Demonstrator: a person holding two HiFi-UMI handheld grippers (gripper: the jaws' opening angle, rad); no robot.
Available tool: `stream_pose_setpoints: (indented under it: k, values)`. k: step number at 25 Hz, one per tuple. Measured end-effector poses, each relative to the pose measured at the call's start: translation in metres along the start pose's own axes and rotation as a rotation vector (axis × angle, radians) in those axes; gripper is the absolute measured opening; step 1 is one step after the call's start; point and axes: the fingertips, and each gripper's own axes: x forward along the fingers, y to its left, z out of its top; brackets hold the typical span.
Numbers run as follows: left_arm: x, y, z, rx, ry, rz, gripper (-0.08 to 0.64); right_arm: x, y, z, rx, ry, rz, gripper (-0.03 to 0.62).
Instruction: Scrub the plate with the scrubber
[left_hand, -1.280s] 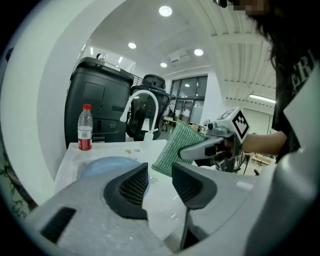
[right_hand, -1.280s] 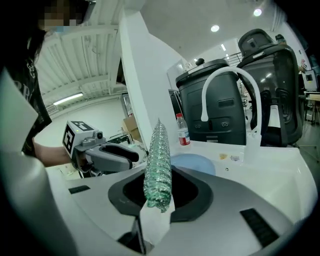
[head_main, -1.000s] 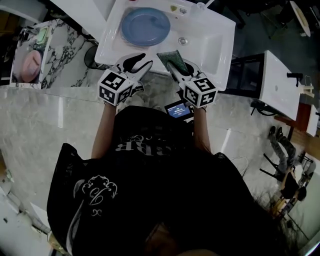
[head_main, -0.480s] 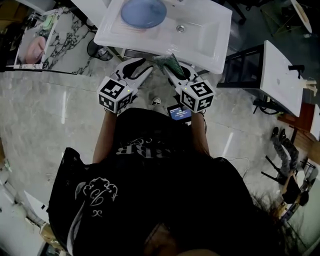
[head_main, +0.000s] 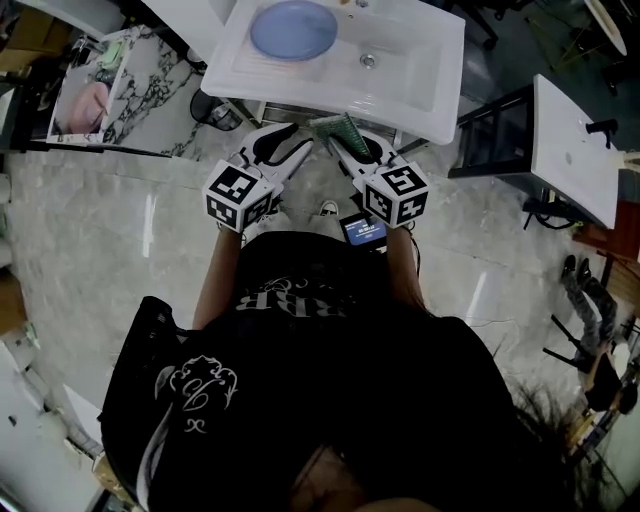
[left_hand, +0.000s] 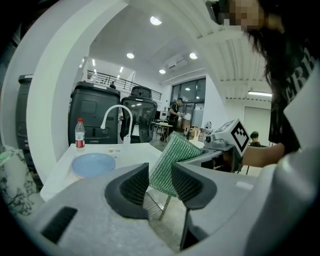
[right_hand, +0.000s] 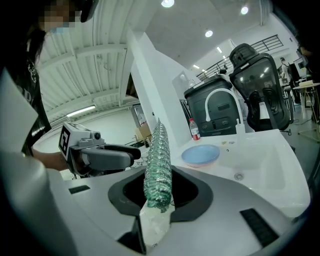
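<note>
Seemingly soft and light, the scrubber (right_hand: 157, 160) is clamped by its near end in the right gripper (head_main: 352, 143), while the jaws of the left gripper (head_main: 288, 142) stand apart, empty.

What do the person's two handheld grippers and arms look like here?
The left gripper and right gripper are matching white, curved shells, with black ribbed pads lining the jaws. Each carries a white cube printed with black square markers at the hand end. The person wears a black short-sleeved T-shirt with white print, and the forearms are uncovered.
</note>
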Motion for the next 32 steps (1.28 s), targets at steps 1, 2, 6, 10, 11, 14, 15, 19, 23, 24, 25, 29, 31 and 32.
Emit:
stream_pose_setpoints:
  k: [1,2,6,10,11,14,15,19,23,24,25,29,31,32]
  values:
    - [-0.001,0.000,0.000,0.002,0.003,-0.004,0.152,0.001,0.000,0.000,0.002,0.000,-0.004,0.091]
    - [-0.003,0.000,-0.001,0.005,0.007,-0.008,0.152,0.003,0.001,0.000,0.003,0.001,-0.009,0.091]
    - [-0.022,0.008,-0.009,0.015,0.025,-0.019,0.152,0.015,0.018,-0.003,0.004,0.008,-0.014,0.091]
    - [-0.047,0.017,-0.016,0.029,0.033,-0.029,0.152,0.026,0.040,-0.008,0.008,0.011,-0.038,0.091]
    - [-0.053,0.019,-0.018,0.036,0.035,-0.035,0.152,0.029,0.046,-0.009,0.011,0.012,-0.047,0.091]
    - [-0.076,0.028,-0.025,0.047,0.042,-0.055,0.152,0.041,0.069,-0.014,0.014,0.017,-0.069,0.091]
    - [-0.083,0.031,-0.028,0.049,0.043,-0.063,0.152,0.046,0.077,-0.016,0.013,0.019,-0.075,0.091]
    - [-0.106,0.043,-0.035,0.051,0.040,-0.099,0.152,0.061,0.105,-0.022,0.013,0.023,-0.102,0.091]
    - [-0.122,0.047,-0.038,0.061,0.034,-0.134,0.152,0.069,0.125,-0.027,0.018,0.021,-0.133,0.091]
    - [-0.125,0.047,-0.038,0.070,0.033,-0.143,0.152,0.071,0.129,-0.029,0.018,0.021,-0.141,0.091]
    - [-0.128,0.048,-0.038,0.079,0.032,-0.151,0.152,0.073,0.131,-0.030,0.018,0.021,-0.149,0.091]
    - [-0.135,0.056,-0.039,0.101,0.027,-0.171,0.152,0.082,0.137,-0.031,0.013,0.021,-0.174,0.091]
    - [-0.138,0.060,-0.039,0.101,0.025,-0.176,0.152,0.085,0.140,-0.030,0.011,0.020,-0.181,0.091]
    - [-0.139,0.061,-0.039,0.102,0.024,-0.179,0.152,0.086,0.141,-0.030,0.011,0.021,-0.184,0.091]
